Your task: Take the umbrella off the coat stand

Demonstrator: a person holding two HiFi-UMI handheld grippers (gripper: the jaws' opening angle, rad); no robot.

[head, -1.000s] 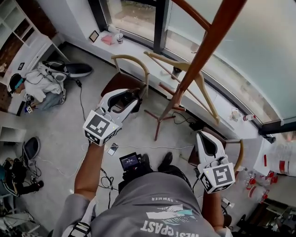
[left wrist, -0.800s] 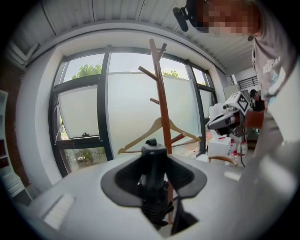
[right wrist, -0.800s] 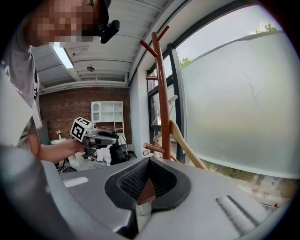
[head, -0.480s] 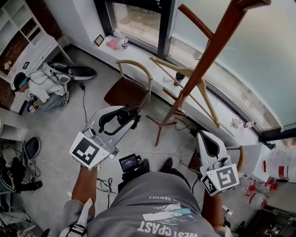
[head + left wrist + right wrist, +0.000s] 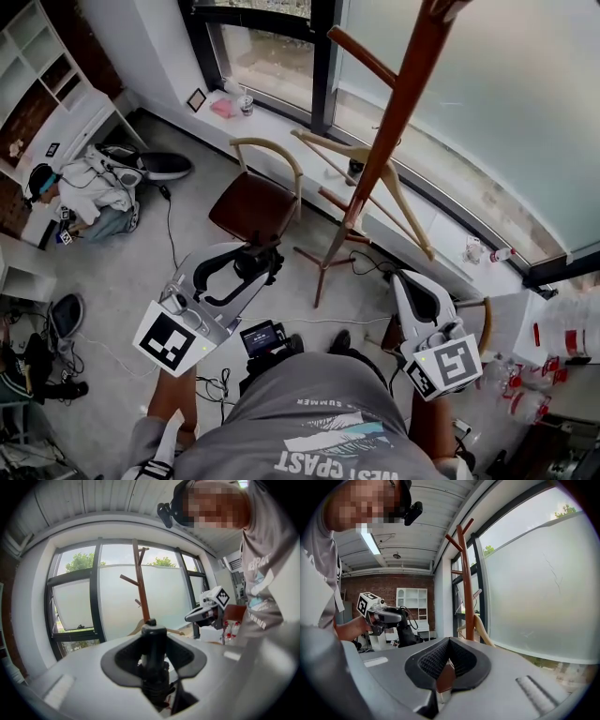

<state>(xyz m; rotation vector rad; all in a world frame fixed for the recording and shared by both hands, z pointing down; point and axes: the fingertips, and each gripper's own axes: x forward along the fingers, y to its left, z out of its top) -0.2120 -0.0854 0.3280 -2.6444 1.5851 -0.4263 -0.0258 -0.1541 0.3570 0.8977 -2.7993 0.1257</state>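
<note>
Drawn back toward the person since the earlier frames, the left claw sits lower in the head view. It pinches the folded black umbrella, which is off the coat stand that rises ahead and to its right. The right claw hangs with the stand's base off to its left. In the left gripper view, the umbrella's dark shaft stands upright between the pads, the stand's pole straight beyond it. In the right gripper view, the pads are pressed together on nothing, with the pole just ahead and the left claw off to the left.
</note>
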